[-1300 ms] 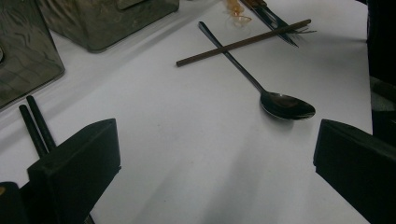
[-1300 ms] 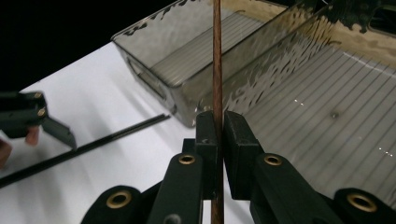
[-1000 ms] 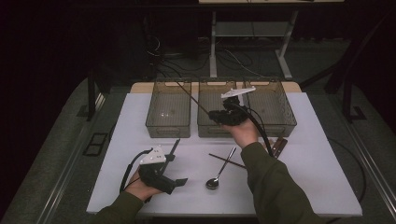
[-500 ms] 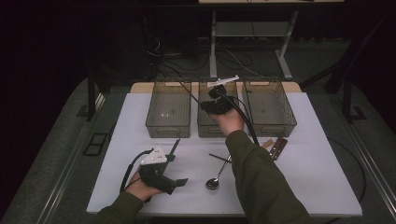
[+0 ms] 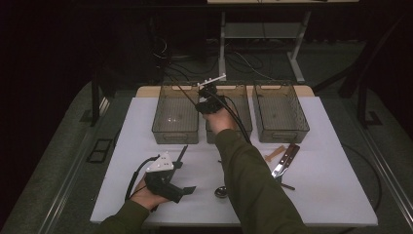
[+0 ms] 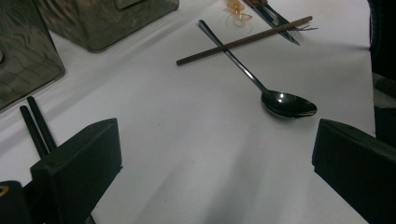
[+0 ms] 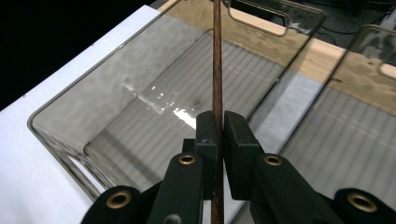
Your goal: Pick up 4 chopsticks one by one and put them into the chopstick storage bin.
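At the near edge of the white table (image 5: 146, 126), the left gripper (image 5: 182, 191) rests low in the person's left hand with its two black jaws spread wide and nothing between them; in the left gripper view they frame bare tabletop. Just beside it lies a pair of black chopsticks (image 6: 33, 125), two thin dark rods side by side. A little farther in lies one metal spoon (image 6: 275, 95), bowl toward the near side, its long handle crossed by one brown chopstick (image 6: 243, 41) lying flat. Past those, toward the right of the high view, sit one knife (image 5: 285, 160) with a dark handle and a small tan piece (image 5: 274, 152) beside it that is too small to make out. Farther back stand three clear, grey-tinted plastic bins (image 5: 176, 116) in a row, with ribbed floors and cut-out handles. Over them the right gripper (image 7: 218, 126) is clenched on a second brown chopstick (image 7: 217, 65): a slim, straight, reddish-brown wooden stick, pinched between the two pads and running from below the jaws up out of the top of the right gripper view. It hangs above the left bin, close to the wall it shares with the middle one, clear of the floor.
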Tool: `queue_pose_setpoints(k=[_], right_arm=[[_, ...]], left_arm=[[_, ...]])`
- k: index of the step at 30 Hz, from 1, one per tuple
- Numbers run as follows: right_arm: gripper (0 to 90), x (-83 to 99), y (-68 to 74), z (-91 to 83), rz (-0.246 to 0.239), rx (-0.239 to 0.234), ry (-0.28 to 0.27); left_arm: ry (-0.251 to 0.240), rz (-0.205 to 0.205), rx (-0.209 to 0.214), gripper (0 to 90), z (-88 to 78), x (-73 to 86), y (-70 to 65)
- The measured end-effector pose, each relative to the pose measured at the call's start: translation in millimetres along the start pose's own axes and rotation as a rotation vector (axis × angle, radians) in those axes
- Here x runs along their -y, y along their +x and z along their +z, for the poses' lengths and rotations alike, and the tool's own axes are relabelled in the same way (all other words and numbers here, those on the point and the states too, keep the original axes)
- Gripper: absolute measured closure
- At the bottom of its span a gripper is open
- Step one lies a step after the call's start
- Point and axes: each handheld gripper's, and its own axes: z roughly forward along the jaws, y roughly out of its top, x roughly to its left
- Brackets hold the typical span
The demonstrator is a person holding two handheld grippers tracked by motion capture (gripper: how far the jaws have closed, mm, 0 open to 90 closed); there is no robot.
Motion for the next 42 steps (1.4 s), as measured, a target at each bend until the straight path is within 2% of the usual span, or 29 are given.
queue_pose_setpoints(k=[10, 13, 15, 26, 27, 28, 29, 38, 42], right_arm=[[84.4, -9.3, 17.3, 27.1, 0.001, 0.008, 0.044], [84.4, -9.9, 19.4, 30.4, 0.011, 0.018, 0.050], [84.2, -9.3, 22.3, 35.5, 0.024, 0.002, 0.060], [83.6, -5.3, 28.6, 43.9, 0.020, 0.005, 0.084], [81.9, -5.0, 28.7, 44.0, 0.017, 0.003, 0.083], [74.4, -5.0, 29.8, 43.6, 0.013, 0.003, 0.078], [72.1, -5.2, 30.0, 43.1, 0.009, 0.000, 0.075], [60.8, -7.5, 27.8, 34.0, -0.021, -0.016, 0.058], [55.6, -5.7, 25.0, 23.5, -0.043, -0.051, 0.041]], left_arm=[[-0.006, -0.007, -0.002, 0.2, -0.1, -0.4, -0.4], [-0.007, -0.004, 0.000, 0.2, 0.0, -0.6, -0.5], [-0.004, 0.000, 0.000, 0.2, -0.2, -0.6, -0.2], [-0.001, -0.002, 0.003, 0.2, -0.4, -0.6, 0.0], [-0.001, -0.002, 0.003, 0.2, -0.4, -0.6, 0.0], [0.000, -0.001, 0.003, 0.2, -0.6, -0.7, 0.0], [-0.002, -0.002, 0.004, 0.2, -0.6, -0.7, -0.2], [-0.001, 0.000, 0.005, 0.2, -0.7, -0.7, 0.1], [-0.005, -0.001, 0.005, 0.2, -1.3, -0.4, 0.6]])
